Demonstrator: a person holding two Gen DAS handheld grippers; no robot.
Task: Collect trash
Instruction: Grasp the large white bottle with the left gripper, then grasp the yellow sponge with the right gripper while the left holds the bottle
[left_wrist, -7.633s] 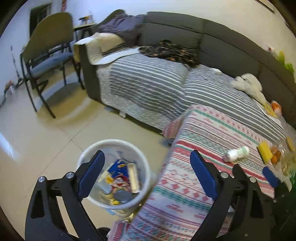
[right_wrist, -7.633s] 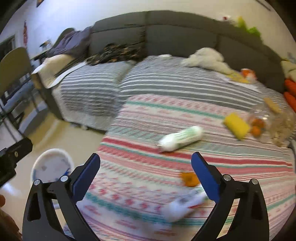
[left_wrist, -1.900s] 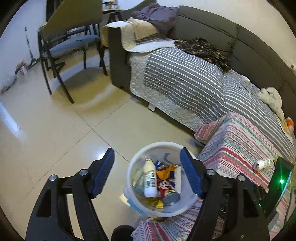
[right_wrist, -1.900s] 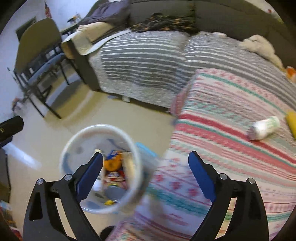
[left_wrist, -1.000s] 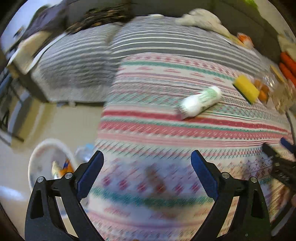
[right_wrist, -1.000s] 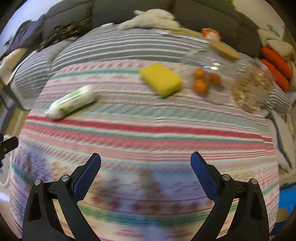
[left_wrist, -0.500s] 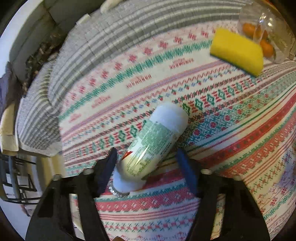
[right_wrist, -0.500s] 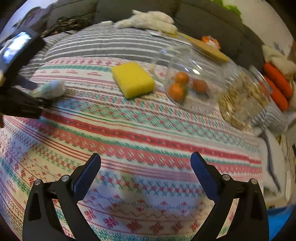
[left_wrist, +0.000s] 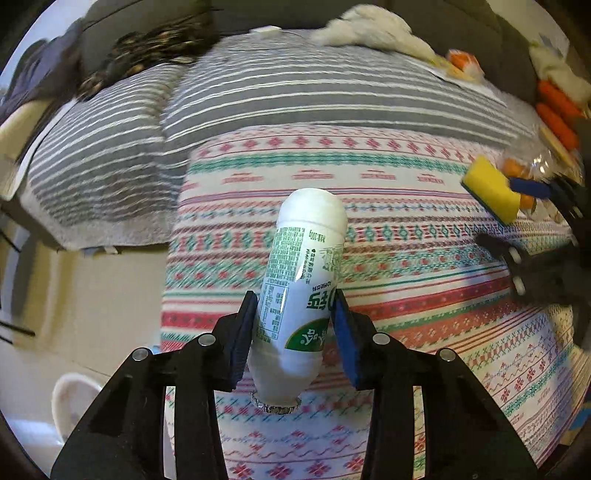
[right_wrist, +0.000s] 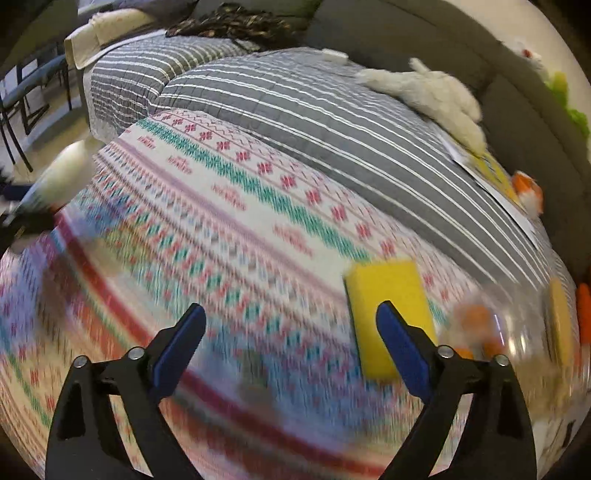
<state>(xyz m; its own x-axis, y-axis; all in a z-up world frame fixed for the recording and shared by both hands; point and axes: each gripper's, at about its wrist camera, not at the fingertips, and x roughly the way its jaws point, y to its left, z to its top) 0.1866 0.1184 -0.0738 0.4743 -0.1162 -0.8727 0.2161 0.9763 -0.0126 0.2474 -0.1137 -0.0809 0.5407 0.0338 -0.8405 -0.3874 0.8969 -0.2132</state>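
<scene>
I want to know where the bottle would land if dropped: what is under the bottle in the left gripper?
Under the white bottle, clamped in the left gripper, lies the patterned cloth. What the cloth covers cannot be seen.

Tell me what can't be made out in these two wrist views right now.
- White plastic bottle with green label: in the right wrist view only a blurred white shape at the left edge.
- White trash bucket: left wrist view, cut off by the left hand-held gripper; contents hidden.
- Clear jar of orange fruit: right wrist view, motion-blurred.
</scene>
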